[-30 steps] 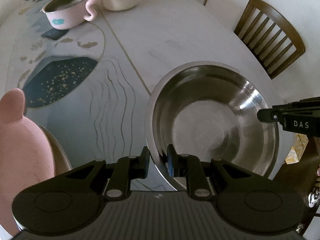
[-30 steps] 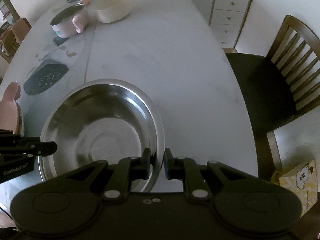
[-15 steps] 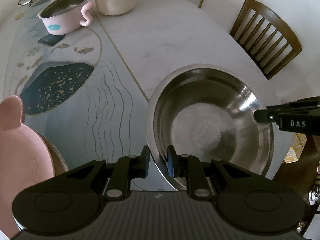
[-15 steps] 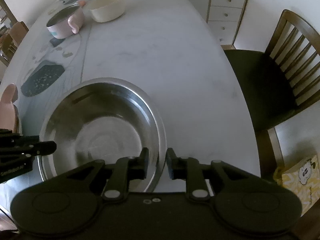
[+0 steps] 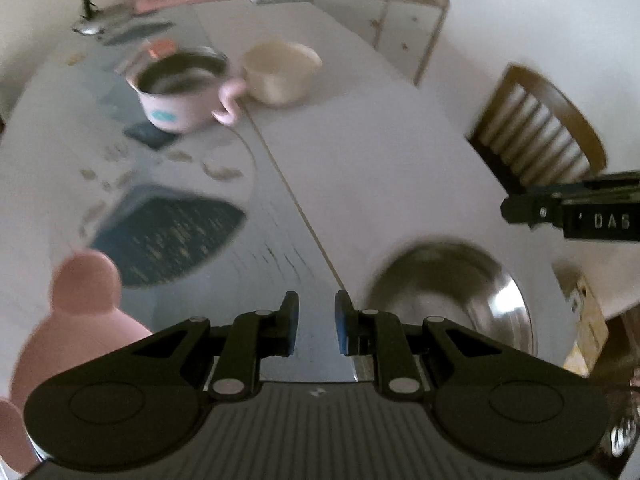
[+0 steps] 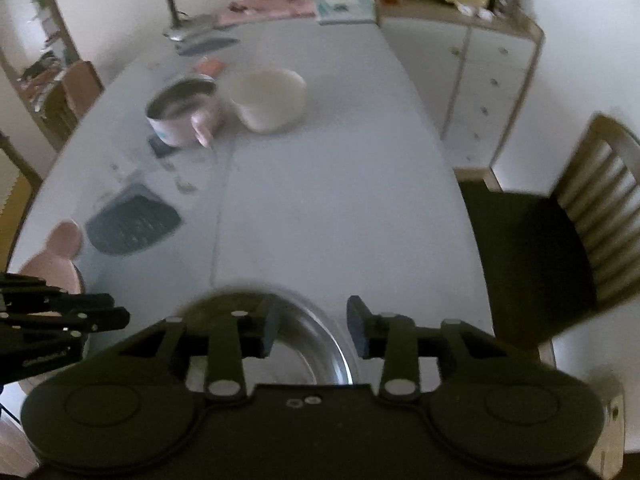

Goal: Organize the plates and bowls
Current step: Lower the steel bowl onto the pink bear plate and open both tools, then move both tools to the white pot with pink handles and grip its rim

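The large steel bowl (image 5: 452,296) rests on the near part of the white table (image 5: 360,152); it also shows in the right wrist view (image 6: 316,344). My left gripper (image 5: 316,322) is open and empty, raised just left of the bowl's rim. My right gripper (image 6: 312,330) is open and empty above the bowl's right rim. A pink pot (image 5: 180,92) and a cream bowl (image 5: 280,70) stand side by side at the far end, also in the right wrist view as the pot (image 6: 184,114) and the bowl (image 6: 268,98). A pink eared plate (image 5: 76,328) lies at the near left.
A wooden chair (image 6: 560,240) stands to the right of the table. A white drawer cabinet (image 6: 484,80) is behind it. A dark placemat pattern (image 5: 168,232) covers the table's left half. A desk lamp (image 6: 176,8) and a tissue pack (image 6: 340,2) sit at the far end.
Both grippers have let go of the steel bowl's rim, opened, and lifted up and back. The bowl now sits lower in both views. The frames are blurred from motion.
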